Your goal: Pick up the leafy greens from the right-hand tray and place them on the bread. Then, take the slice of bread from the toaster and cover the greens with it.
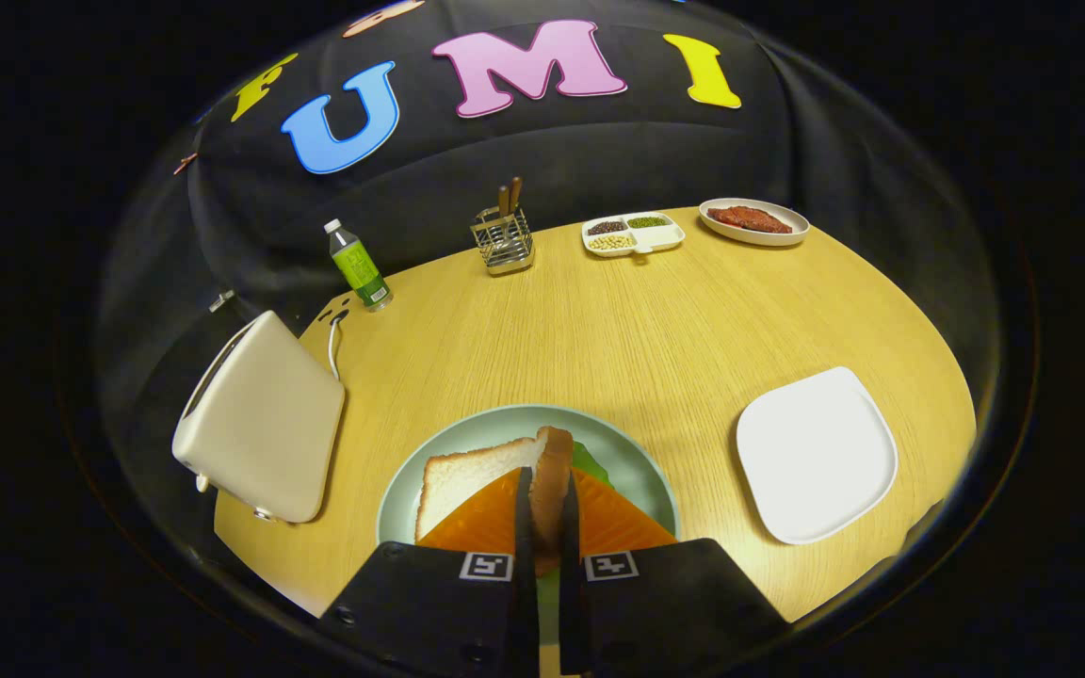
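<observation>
The gripper (pixel 548 490) pinches a slice of bread (pixel 554 480) with a brown crust, and a second slice (pixel 458 476) lies white-crumbed on the pale green plate (pixel 641 466), a bright green leaf (pixel 590 461) peeking out. The table (pixel 618 320) shows light wood grain. A cream toaster (pixel 265 419), a plain white tray (pixel 816 452), a green-labelled bottle (pixel 358 266) (white cap) and red meat (pixel 750 219) on a white dish (pixel 778 237).
</observation>
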A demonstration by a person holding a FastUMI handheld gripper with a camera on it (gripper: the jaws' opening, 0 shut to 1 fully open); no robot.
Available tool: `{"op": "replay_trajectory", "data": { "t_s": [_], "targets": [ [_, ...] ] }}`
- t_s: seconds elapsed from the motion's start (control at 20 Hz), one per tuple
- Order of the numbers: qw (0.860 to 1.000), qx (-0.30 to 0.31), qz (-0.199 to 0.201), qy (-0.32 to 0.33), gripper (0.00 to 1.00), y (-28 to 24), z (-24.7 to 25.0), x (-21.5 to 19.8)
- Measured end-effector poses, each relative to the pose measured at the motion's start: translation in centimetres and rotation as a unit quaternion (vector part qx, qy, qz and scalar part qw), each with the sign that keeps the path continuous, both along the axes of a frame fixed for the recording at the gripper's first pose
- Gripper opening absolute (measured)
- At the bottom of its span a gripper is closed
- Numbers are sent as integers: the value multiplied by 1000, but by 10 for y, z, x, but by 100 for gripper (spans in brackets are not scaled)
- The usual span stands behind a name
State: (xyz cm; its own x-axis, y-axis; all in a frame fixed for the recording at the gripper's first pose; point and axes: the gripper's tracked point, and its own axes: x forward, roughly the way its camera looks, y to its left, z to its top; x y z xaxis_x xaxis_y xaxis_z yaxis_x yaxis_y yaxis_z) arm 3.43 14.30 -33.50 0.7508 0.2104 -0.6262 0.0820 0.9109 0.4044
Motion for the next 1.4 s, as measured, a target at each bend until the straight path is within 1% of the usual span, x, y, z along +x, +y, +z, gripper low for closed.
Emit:
{"op": "replay_trajectory", "data": {
  "t_s": [0.2,0.3,0.35,0.4,0.45,0.65,0.8,0.9,0.95,1.05,1.4],
  "targets": [
    [1000,-12,12,5,14,-2,-5,2],
    [1000,-19,10,11,19,-8,-10,2],
    [1000,-23,6,16,32,-13,-12,2],
    [999,-37,-1,23,43,-20,-16,3],
    [999,-40,2,24,53,-21,-16,0],
    [998,-52,3,20,68,-26,-14,2],
    [998,-65,0,15,75,-31,-9,1],
    [998,-65,-5,10,87,-36,-3,1],
    [998,-61,-7,6,98,-36,2,-1],
    [998,-56,-13,-4,99,-42,11,0],
    [998,-29,-42,-30,99,-73,51,6]
  ]
}}
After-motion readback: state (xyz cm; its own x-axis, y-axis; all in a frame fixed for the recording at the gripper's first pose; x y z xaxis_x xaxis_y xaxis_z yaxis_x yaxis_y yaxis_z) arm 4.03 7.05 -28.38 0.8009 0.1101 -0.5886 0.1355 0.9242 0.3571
